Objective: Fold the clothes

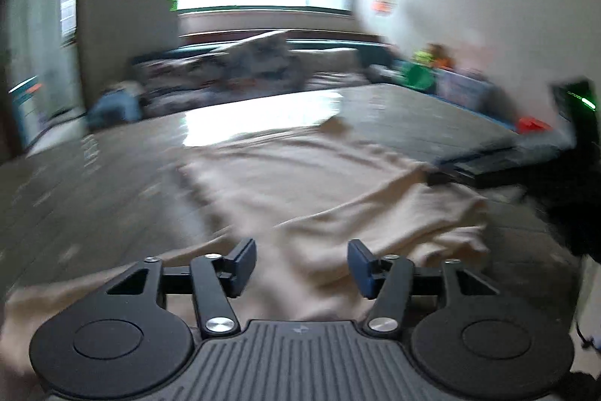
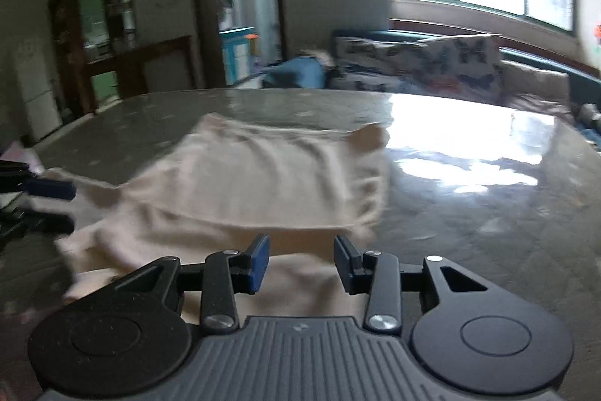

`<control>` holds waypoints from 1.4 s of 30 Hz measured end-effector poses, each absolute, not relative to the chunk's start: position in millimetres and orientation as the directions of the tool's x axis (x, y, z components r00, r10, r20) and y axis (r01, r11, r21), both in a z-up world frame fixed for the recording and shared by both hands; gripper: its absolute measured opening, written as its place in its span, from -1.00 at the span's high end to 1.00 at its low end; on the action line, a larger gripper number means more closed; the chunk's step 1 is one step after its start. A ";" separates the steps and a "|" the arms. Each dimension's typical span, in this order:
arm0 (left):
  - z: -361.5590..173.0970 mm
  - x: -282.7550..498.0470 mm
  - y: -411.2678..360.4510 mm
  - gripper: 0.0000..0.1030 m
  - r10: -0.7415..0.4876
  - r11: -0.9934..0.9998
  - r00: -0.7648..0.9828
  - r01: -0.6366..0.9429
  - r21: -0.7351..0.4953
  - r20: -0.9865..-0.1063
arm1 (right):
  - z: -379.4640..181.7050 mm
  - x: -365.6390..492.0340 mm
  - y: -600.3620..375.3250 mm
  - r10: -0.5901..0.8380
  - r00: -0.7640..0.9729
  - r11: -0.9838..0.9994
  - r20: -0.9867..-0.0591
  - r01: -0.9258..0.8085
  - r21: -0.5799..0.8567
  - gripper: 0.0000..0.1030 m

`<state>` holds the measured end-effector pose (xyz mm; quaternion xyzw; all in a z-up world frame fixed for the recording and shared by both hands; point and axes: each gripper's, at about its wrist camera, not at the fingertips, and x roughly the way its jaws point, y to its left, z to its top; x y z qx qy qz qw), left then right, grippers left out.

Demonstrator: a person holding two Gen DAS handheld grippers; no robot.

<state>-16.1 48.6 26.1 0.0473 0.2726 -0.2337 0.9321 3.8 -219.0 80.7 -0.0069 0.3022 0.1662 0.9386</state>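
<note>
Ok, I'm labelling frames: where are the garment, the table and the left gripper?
garment (image 2: 263, 171): right wrist view, flat middle panel.
table (image 2: 469, 213): right wrist view, bare glossy top.
left gripper (image 1: 302, 264): left wrist view, between fingertips.

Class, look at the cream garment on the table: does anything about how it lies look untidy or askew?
Yes. The cream garment is only partly folded: its far corner sticks up, the near left part is bunched in wrinkles, and the folded edge runs crooked. Nothing on the table looks spilled or damaged.
</note>
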 end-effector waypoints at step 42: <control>31.2 -48.2 197.6 0.88 0.067 0.888 0.876 -0.270 -0.372 -0.478 | 84.2 -24.0 -179.0 0.355 0.742 0.916 -0.569 -0.397 0.054 0.07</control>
